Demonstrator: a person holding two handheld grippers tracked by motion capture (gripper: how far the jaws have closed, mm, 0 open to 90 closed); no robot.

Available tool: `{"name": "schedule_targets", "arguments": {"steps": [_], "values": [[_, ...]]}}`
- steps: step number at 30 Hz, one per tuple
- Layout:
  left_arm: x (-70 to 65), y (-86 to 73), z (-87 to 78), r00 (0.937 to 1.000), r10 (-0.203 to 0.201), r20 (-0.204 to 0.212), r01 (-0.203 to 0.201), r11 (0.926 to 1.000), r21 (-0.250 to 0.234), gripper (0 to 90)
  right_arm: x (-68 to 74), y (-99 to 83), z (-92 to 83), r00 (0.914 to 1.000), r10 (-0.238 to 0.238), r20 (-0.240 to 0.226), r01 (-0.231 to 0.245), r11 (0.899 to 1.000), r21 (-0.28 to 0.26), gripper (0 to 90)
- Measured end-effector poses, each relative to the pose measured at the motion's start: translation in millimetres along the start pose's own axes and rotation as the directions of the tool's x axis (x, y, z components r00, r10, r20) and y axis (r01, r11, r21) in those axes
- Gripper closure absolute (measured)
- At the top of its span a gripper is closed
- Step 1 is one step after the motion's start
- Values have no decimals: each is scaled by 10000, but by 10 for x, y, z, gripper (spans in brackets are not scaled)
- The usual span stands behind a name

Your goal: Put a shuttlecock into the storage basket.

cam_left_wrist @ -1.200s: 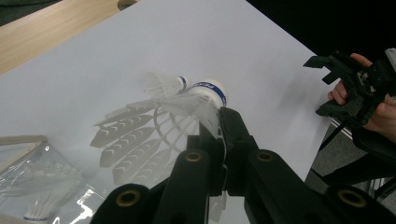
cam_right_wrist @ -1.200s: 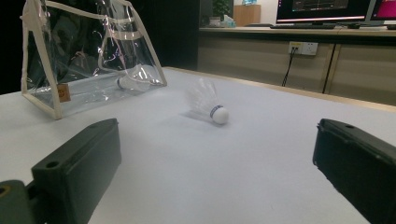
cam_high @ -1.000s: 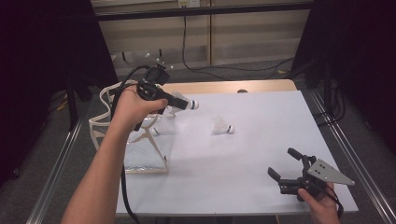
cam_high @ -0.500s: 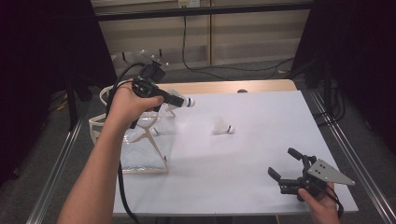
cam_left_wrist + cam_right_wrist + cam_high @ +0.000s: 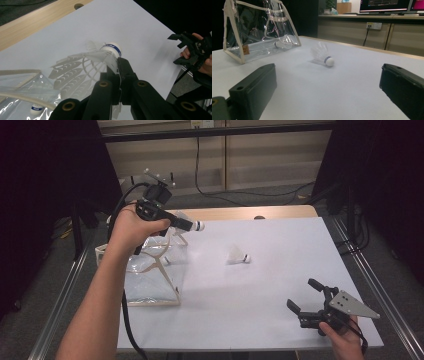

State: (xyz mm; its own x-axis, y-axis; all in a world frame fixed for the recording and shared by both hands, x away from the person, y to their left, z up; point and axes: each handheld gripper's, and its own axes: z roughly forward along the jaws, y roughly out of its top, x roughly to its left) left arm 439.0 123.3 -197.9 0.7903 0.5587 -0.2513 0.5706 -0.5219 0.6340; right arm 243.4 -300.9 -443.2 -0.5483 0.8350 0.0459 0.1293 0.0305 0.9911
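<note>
Three shuttlecocks are in play, and from the high view you hold one of them, the held shuttlecock [image 5: 196, 225], in your left claw [image 5: 187, 224], which is clamped on its feather skirt with the cork head pointing toward the table's right edge; it hangs above the clear bag [image 5: 150, 270] that stands at the table's [image 5: 280, 270] left edge. A loose shuttlecock [image 5: 237, 256] lies near the middle of the table, and your right claw [image 5: 306, 296] rests near the table's near right corner, jaws spread wide with nothing between them. The bag's mouth lies below and back toward your left hand, so I judge the coming move turns on tipping the cork down and drawing it back over that opening; your left hand is far the nearer one. From the left gripper view you see what the high view cannot: the jaws pinch the feathers just behind the cork [image 5: 111, 48], long axis running away along the jaws, and a bagged shuttlecock [image 5: 37, 109] already sits inside the bag. From the right gripper view, the open jaws frame the loose shuttlecock [image 5: 323, 57] lying on its side, cork toward you, well apart from the bag [image 5: 257, 32] near the far left edge.
</note>
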Motion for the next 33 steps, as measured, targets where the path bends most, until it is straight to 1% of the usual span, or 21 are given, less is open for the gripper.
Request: {"name": "schedule_targets", "arguments": {"steps": [1,2,3,4,5,8,10,11,12,14,16,17,18,19,20,21,25,27,29,31,33], "values": [[-1,0,-3,10000,-54,-20,54,10000,-40,894,0,0,0,10000,3,0,-3,10000,0,6],[8,3,-15,10000,14,-23,-14,10000,1,894,0,0,0,10000,-6,1,6,10000,0,6],[4,1,-16,10000,-60,-67,59,9999,-88,894,0,0,0,10000,-3,-2,3,10000,3,6],[8,2,-22,10000,-50,-78,50,10000,-56,894,1,0,0,10000,10,-1,-10,10000,7,6],[7,0,-23,9998,-146,-96,145,9998,-118,894,0,0,0,10000,-3,1,3,10000,1,6],[23,2,-43,9998,-111,-171,110,9999,-68,894,-1,0,1,10000,-14,-3,14,10000,-7,6],[27,2,-53,9999,-87,-147,86,10000,-38,894,0,0,0,10000,4,-2,-4,10000,-3,6],[24,2,-55,9997,-172,-196,170,9998,-127,894,-1,0,1,10000,-13,-3,13,10000,-7,6],[31,3,-65,9998,-83,-181,82,10000,-50,894,0,0,1,10000,-7,1,7,10000,0,6],[38,3,-78,9998,-47,-218,47,10000,-8,894,0,0,1,10000,-4,-4,4,10000,-4,6],[41,1,-89,9996,-112,-261,110,9999,-78,894,1,0,1,10000,-4,-2,4,10000,-2,6],[37,0,-92,9993,-209,-308,205,9997,-134,894,1,1,1,10000,-5,-5,5,10000,-8,6],[43,1,-104,9995,-160,-271,158,9998,-72,894,1,1,1,10000,-8,-8,8,10000,-7,6],[52,1,-117,9995,-29,-310,29,10000,-11,894,1,1,1,10000,-8,0,8,10000,-4,6],[46,0,-121,9993,-147,-335,144,9999,-84,894,0,1,1,10000,-8,1,8,10000,-1,6],[50,0,-131,9993,-158,-341,155,9998,-89,894,-2,1,1,10000,-21,0,21,10000,-8,6],[67,-6,-166,9991,-97,-409,95,9999,-55,894,-7,0,0,10000,-37,14,37,10000,-21,6],[68,-9,-177,9990,-169,-425,164,9998,-124,894,-6,1,0,10000,-26,9,26,10000,-20,6],[80,-10,-198,9989,-105,-452,102,9999,-64,894,-4,1,0,10000,-25,6,25,10000,-3,6],[77,-14,-207,9985,-256,-487,247,9995,-180,894,-4,1,0,10000,-25,8,25,10000,-3,6],[90,-17,-225,9984,-178,-537,170,9997,-151,894,-4,0,1,10000,-11,12,11,10000,-14,6]]}}
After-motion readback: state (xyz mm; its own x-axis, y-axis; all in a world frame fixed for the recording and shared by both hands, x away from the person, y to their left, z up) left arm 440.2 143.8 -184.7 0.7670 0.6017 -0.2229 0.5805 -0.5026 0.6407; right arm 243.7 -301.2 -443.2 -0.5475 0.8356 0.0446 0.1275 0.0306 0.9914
